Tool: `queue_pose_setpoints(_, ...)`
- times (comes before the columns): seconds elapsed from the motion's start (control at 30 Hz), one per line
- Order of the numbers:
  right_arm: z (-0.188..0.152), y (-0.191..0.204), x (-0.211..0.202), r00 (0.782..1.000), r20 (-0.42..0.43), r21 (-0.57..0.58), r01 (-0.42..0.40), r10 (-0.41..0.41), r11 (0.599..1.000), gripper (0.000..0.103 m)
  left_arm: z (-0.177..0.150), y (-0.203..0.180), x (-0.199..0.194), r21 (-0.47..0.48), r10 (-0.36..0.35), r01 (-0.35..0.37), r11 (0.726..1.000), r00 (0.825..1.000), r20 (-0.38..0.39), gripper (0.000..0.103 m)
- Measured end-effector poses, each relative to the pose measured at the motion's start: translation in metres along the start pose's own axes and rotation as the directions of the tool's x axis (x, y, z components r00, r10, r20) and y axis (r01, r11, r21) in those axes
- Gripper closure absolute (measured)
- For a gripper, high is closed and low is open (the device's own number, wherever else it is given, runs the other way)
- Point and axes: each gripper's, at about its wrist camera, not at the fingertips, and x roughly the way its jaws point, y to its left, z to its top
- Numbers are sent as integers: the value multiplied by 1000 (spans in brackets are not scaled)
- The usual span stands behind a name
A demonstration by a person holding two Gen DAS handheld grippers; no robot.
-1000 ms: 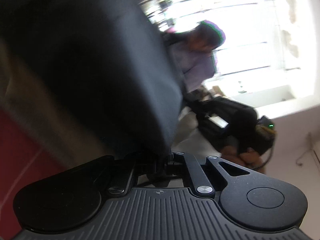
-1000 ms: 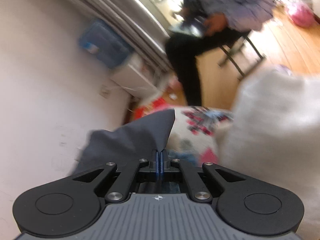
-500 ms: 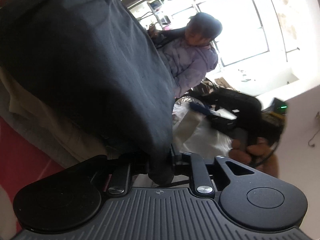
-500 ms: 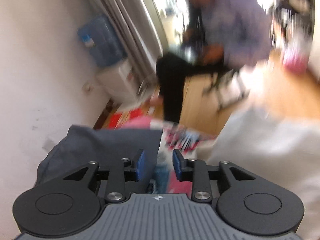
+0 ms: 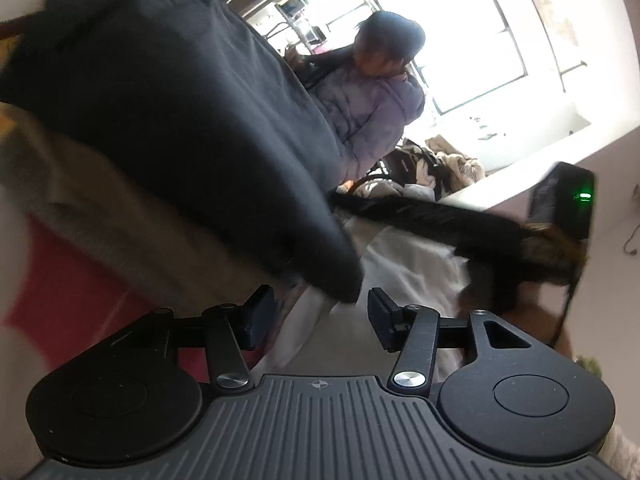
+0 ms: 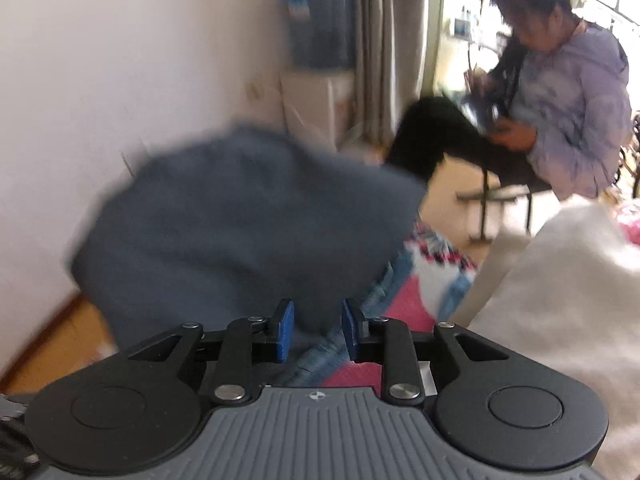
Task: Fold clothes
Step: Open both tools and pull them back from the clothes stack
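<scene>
Left wrist view: the left tongs (image 5: 318,316) gape empty, and the right tongs (image 6: 316,330) likewise, leaving the dark garment (image 5: 168,120) free, apparently atop a clothes pile (image 5: 132,216).

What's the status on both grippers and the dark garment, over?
Left gripper jaws open, empty. Right gripper jaws open, empty. Dark garment loose, lying on the pile just ahead. Seated person beyond, not in the way.
</scene>
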Motion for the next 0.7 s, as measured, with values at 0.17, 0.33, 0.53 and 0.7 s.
queue_pose_setpoints(0.17,-12,43,-29,993,47,-191,-100,111,977,74,28,7,-49,79,79,-93,992,982,169,51)
queue_pose_setpoints(0.33,-36,64,4,997,-74,-319,-56,34,946,74,71,33,-44,114,165,-200,973,950,264,54)
queue_pose_setpoints(0.53,-25,54,-3,998,-70,-304,-18,-3,952,74,82,42,-58,58,201,-227,972,936,289,52)
queue_pose_setpoints(0.7,0,43,-12,1000,23,-181,-1,6,983,73,96,15,-58,193,159,-226,955,937,312,52)
